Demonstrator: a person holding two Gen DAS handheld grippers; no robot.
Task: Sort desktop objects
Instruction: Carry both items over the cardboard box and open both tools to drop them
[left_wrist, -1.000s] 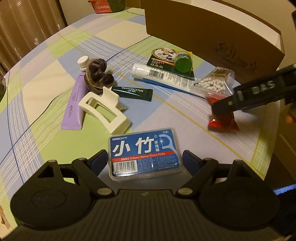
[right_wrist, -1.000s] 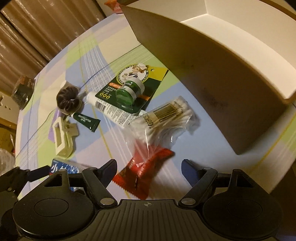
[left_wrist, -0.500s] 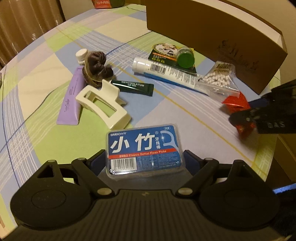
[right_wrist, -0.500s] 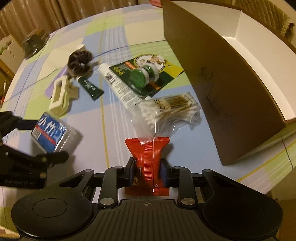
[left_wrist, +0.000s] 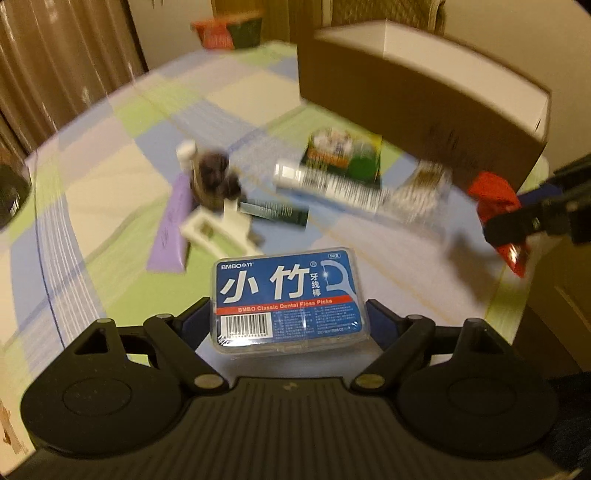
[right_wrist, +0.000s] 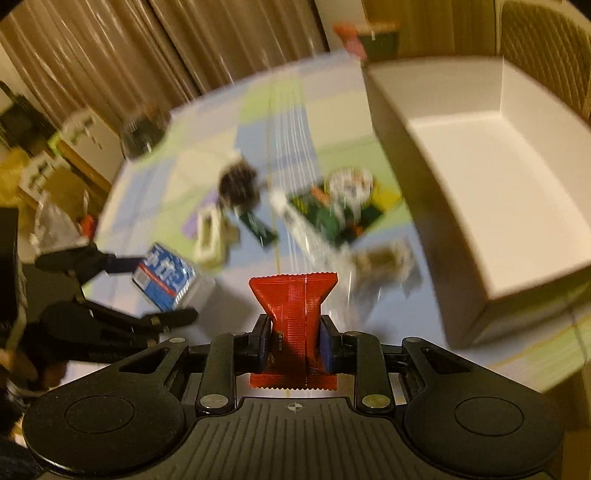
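My left gripper (left_wrist: 288, 314) is shut on a blue dental floss pick box (left_wrist: 286, 295) and holds it above the checked tablecloth. The right wrist view shows that same floss box (right_wrist: 164, 278) off to the left, in the air. My right gripper (right_wrist: 295, 332) is shut on a red snack packet (right_wrist: 293, 295), raised over the table. From the left wrist view, the packet (left_wrist: 493, 194) hangs at the far right, just in front of the cardboard box (left_wrist: 406, 99). The box's white inside (right_wrist: 498, 177) is bare.
On the cloth lie a white hair claw (left_wrist: 218, 229), a purple tube (left_wrist: 168, 232), a brown scrunchie (left_wrist: 214, 177), a dark green lip gel (left_wrist: 275, 212), a white tube (left_wrist: 332, 184), a green card with a jar (left_wrist: 347, 155) and a cotton swab bag (left_wrist: 424, 192). Curtains hang behind the table.
Both grippers have risen: the left lifted the floss box off the cloth, and the right carried the red packet up and nearer the cardboard box. The views are blurred with motion.
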